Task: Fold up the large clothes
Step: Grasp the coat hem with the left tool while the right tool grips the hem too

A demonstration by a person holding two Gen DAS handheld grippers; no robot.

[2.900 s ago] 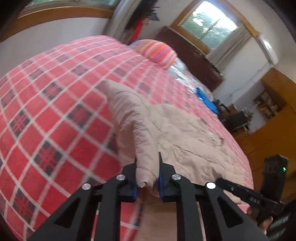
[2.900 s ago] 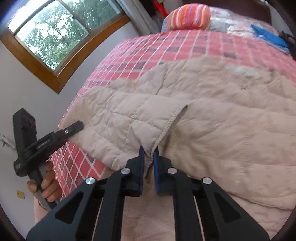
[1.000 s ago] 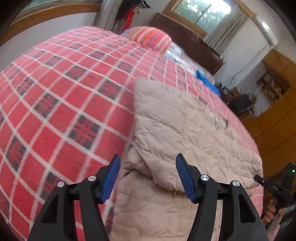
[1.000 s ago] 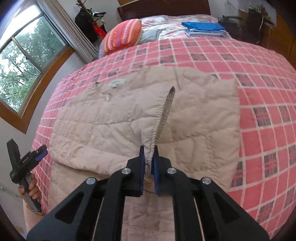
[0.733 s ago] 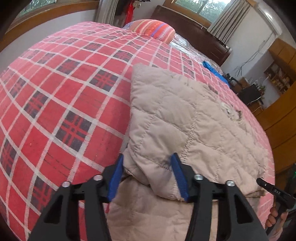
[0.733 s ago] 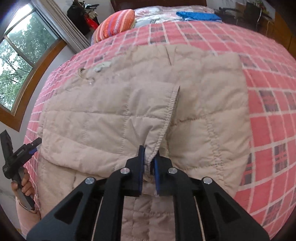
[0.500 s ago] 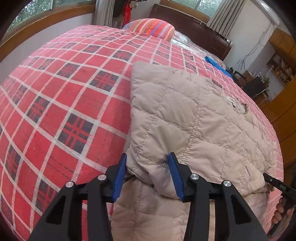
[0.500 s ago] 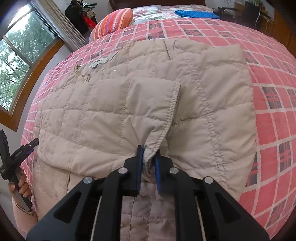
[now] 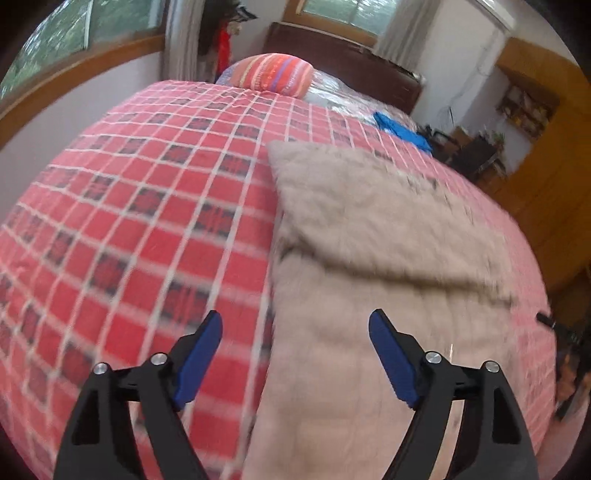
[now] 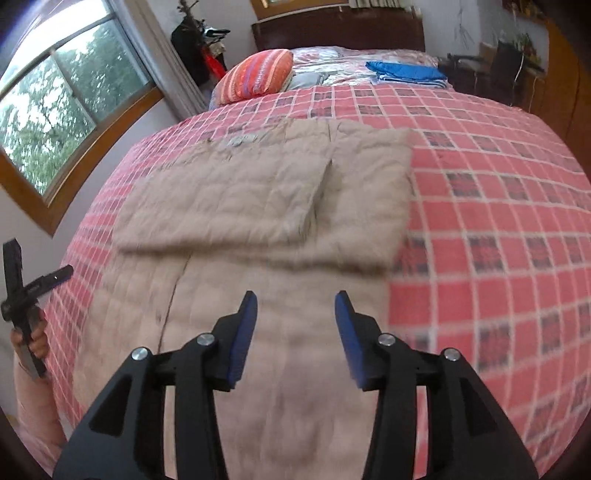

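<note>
A beige quilted jacket (image 9: 369,236) (image 10: 266,206) lies flat on the red plaid bedspread (image 9: 129,221) (image 10: 498,221), its two sleeves folded across the upper body. In the left wrist view, my left gripper (image 9: 295,332) hovers open above the jacket's left edge with nothing between its blue pads. In the right wrist view, my right gripper (image 10: 295,306) is open over the lower half of the jacket, also empty. The left gripper (image 10: 26,288), held in a hand, shows at the far left of the right wrist view.
A striped orange pillow (image 10: 255,75) and folded blue cloth (image 10: 406,72) lie at the head of the bed before a dark headboard (image 10: 340,33). Windows (image 10: 55,110) line the left wall. A wooden wardrobe (image 9: 546,184) stands to the right.
Both grippers have let go of the sleeves, opened wide and pulled back and up from the jacket. The sleeves now lie folded flat on the jacket's body.
</note>
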